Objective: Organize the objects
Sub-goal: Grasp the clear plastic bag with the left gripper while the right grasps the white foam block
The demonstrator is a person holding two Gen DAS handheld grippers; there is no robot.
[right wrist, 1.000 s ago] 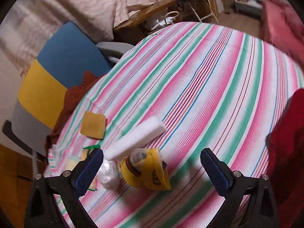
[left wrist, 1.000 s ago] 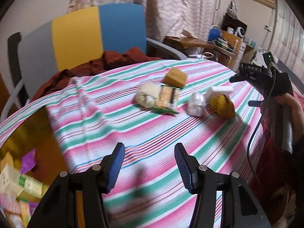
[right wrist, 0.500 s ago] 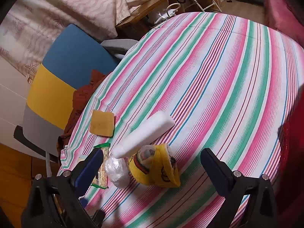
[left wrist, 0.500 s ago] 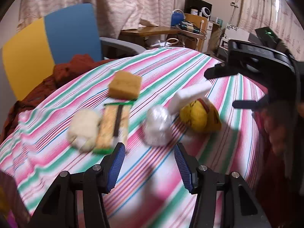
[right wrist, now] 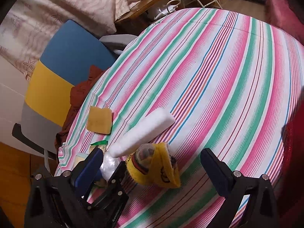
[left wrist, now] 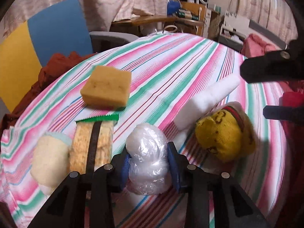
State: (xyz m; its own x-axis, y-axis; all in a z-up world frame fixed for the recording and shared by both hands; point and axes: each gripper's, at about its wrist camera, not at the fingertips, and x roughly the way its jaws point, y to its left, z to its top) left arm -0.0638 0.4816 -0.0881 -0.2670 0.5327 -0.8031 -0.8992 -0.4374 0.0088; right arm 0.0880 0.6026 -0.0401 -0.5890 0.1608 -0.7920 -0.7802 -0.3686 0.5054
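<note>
Left wrist view first: the left gripper (left wrist: 150, 161) has its blue pads on either side of the plastic-wrapped white bundle (left wrist: 147, 159), pressed against the crinkled film, so it looks clamped on it, though the bundle sits on the striped tablecloth (left wrist: 171, 60) and a lift looks not yet begun. The bundle lies near the table's near edge, in a loose row: a cream fuzzy lump (left wrist: 49, 155) far left, then the snack packet (left wrist: 93, 144) with its green serrated top, then the bundle, then the yellow knitted sock ball (left wrist: 224, 133). Behind them sit the tan sponge (left wrist: 107, 89) and a white foam block (left wrist: 209, 98), which touches the sock ball. A low, level approach probably suits a soft, slippery wrap. The bundle's underside is hidden by the fingers, and the packet is smeared by motion blur. Dark shapes at the right edge belong to the other tool, cut off

Right wrist view now: the right gripper (right wrist: 152, 171) hangs wide open over the sock ball (right wrist: 153, 167), jaws well clear on both sides, seemingly lined up to take it. The left tool shows at lower left, fingers around the bundle (right wrist: 109, 166), mostly covered. The foam block (right wrist: 142, 131) and sponge (right wrist: 99, 120) lie beyond. Where sorted things should go is out of sight
</note>
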